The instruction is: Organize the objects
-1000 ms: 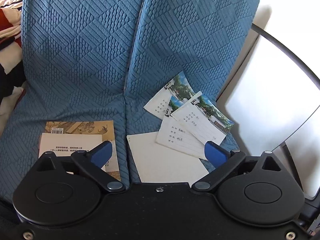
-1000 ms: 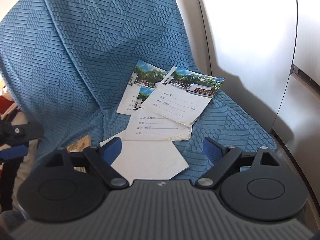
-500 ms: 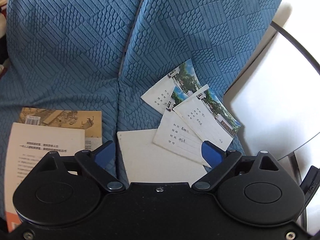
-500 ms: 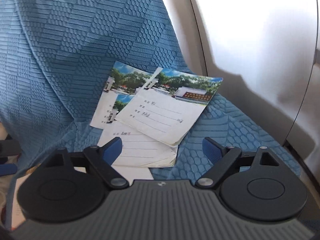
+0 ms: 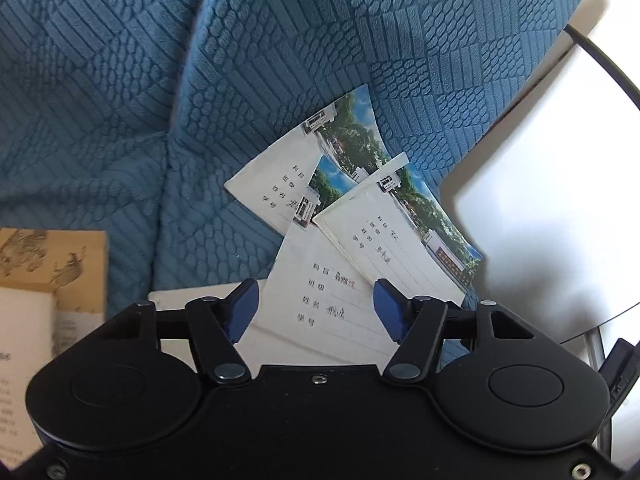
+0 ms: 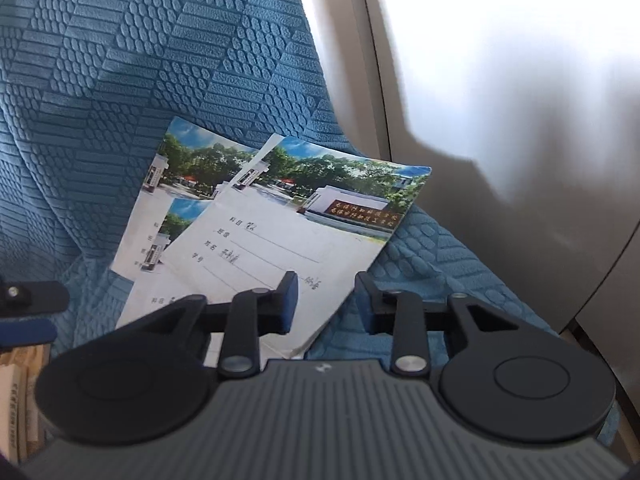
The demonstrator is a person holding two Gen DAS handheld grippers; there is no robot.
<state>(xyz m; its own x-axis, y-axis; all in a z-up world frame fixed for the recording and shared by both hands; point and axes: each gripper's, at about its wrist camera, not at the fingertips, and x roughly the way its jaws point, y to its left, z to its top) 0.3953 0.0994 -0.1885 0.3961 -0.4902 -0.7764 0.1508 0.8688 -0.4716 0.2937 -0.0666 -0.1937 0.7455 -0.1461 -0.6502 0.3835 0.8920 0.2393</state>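
**Both grippers closing in on the fanned exercise books**

Three thin exercise books lie fanned on the blue quilted seat cushion [image 5: 224,208], overlapping one another, with a plain white sheet [image 5: 192,296] tucked under their lower edges; in the left wrist view they sit in the centre and lower centre of the frame; in the right wrist view they fill the middle.

The left gripper [image 5: 316,300] has its jaws closing, not yet pressing on anything; the middle book [image 5: 332,300] lies directly ahead and beneath, showing between the two blue pads, its long axis running up and to the right in the frame.

The right gripper [image 6: 326,300] is also closing, its jaws already fairly narrow; the top book [image 6: 288,232] lies just ahead and to the left, and its near right edge passes through the gap between the jaws; whether a pad touches the paper I cannot tell, though the cover looks flat and undisturbed.

The deciding relation, as I judge it: the top book's lower right corner is nearest the right gripper, so that hand seems best placed to pinch it by the edge; the left sits over the book below.

A brown-covered book [image 5: 52,256] lies at the far left edge, apart from the fan.
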